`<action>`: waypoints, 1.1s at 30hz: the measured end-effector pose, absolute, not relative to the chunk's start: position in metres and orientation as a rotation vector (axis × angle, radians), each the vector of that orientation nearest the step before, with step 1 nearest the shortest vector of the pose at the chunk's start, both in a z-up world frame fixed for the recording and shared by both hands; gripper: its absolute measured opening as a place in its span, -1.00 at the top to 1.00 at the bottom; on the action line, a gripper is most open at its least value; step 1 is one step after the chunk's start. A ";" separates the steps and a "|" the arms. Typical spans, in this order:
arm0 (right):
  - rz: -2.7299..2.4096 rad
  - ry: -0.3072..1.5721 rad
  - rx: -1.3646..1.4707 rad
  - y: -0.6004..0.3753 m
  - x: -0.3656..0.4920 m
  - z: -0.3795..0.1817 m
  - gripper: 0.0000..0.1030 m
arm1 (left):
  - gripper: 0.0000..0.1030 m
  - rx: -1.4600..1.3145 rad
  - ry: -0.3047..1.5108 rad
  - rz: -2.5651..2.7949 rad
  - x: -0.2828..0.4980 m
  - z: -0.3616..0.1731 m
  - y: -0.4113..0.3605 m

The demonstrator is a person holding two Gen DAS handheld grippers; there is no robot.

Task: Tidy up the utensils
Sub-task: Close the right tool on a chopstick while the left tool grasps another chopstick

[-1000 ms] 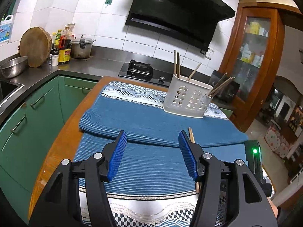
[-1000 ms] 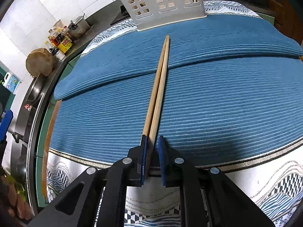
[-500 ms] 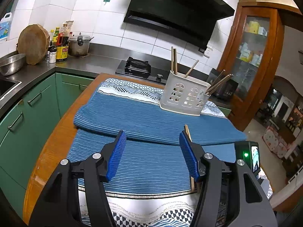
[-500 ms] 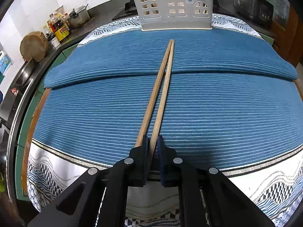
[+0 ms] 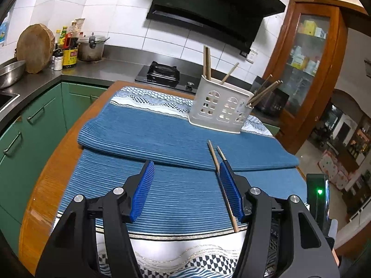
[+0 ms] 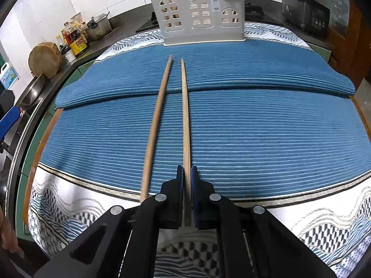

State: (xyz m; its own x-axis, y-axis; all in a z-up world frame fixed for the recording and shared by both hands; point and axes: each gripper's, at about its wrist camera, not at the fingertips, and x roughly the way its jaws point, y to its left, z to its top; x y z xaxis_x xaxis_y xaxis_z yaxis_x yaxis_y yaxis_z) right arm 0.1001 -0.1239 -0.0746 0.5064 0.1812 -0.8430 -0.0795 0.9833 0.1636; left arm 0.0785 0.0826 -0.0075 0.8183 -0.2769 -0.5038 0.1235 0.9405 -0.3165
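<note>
Two long pale wooden chopsticks on blue ribbed cloth (image 6: pixel 255 127), pointing toward white slotted plastic utensil holder (image 6: pixel 199 16). One chopstick (image 6: pixel 186 139) clamped near its butt end in right gripper (image 6: pixel 187 173), blue pads tight on it. Second chopstick (image 6: pixel 155 125) loose just left, blurred. Left gripper (image 5: pixel 185 173) about half open, holding nothing, above cloth.

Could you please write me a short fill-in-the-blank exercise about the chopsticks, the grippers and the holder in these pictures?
1. The right gripper is shut on ___ chopstick.
2. The other chopstick lies loose on the ___ cloth.
3. The left gripper has its jaws ___.
4. The white holder stands at the cloth's ___ end.

Missing words: one; blue; open; far
</note>
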 end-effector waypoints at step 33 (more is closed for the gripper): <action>0.218 0.987 0.068 -0.185 0.068 -0.078 0.87 | 0.56 -0.198 0.923 -0.364 0.119 -0.095 -0.038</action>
State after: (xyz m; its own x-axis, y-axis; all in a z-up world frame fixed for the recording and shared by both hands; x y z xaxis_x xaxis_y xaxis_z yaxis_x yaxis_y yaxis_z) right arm 0.0684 -0.1854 -0.0782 0.5310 0.2134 -0.8200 -0.1520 0.9761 0.1556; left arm 0.1186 -0.0385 -0.0951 0.5481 -0.3887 -0.7407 0.2211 0.9213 -0.3199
